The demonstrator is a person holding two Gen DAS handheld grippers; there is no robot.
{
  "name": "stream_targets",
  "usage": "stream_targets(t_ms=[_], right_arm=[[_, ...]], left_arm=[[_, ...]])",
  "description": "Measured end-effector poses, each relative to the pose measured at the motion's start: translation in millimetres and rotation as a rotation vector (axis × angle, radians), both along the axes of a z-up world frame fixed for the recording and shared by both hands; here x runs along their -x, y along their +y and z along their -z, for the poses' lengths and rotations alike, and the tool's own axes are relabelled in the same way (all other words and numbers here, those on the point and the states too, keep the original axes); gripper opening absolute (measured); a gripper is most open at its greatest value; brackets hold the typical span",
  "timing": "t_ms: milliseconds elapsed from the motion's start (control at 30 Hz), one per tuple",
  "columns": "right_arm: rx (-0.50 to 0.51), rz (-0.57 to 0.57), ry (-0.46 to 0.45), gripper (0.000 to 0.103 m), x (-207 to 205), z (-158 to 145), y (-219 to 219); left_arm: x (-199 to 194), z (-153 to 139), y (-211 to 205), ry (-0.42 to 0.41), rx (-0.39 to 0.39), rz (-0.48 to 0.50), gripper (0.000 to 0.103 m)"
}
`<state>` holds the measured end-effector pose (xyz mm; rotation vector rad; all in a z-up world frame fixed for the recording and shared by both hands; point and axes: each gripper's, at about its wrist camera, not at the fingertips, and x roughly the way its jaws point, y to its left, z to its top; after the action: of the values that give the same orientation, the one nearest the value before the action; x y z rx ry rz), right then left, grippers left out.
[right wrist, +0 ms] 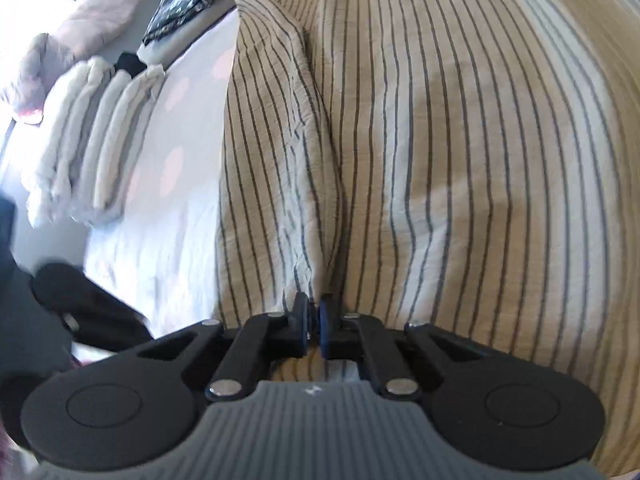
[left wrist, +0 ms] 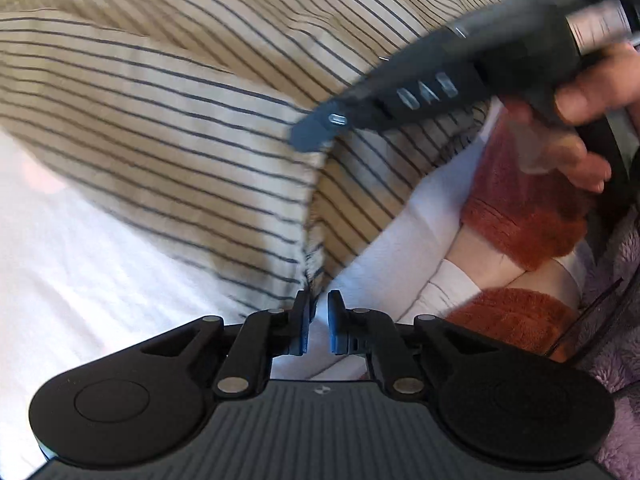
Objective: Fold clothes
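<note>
A beige shirt with thin dark stripes lies spread over a white sheet. In the left wrist view my left gripper points steeply down at the shirt's frayed hem corner; the jaws stand narrow with that corner caught at their tips. My right gripper shows blurred above the shirt, held by a hand. In the right wrist view the right gripper is shut on a raised fold of the shirt, its pads almost touching.
A rust-coloured fuzzy garment and a purple fleecy one lie to the right. A folded pale stack, a dark patterned item and a pink plush sit at the far left. The sheet has pink dots.
</note>
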<state>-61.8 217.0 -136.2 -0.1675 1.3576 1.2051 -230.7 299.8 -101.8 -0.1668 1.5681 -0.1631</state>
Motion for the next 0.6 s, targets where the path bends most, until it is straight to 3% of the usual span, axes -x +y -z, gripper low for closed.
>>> stream_targets(t_ms=[167,333,500,600], right_arm=[[0.039,-0.072,-0.165,0.005,12.9,-3.9,1.6],[0.053,-0.082,-0.166,0.005,9.2,5.4,-2.0],[0.055,-0.098,-0.159,0.005,5.6,11.1,-3.5],[0.060,-0.113,-0.159,0.005,4.7,13.5,-1.7]], left_arm=[[-4.8,-22.6,29.3,-0.035,-0.133,-0.007,0.019],[-8.0,-32.2,81.2,-0.085,-0.332,-0.001,0.019],[-16.9,-39.3,143.6,-0.134,-0.679,0.068,0.019],[-27.6,-34.4,168.5,-0.184,-0.864,0.242,0.020]])
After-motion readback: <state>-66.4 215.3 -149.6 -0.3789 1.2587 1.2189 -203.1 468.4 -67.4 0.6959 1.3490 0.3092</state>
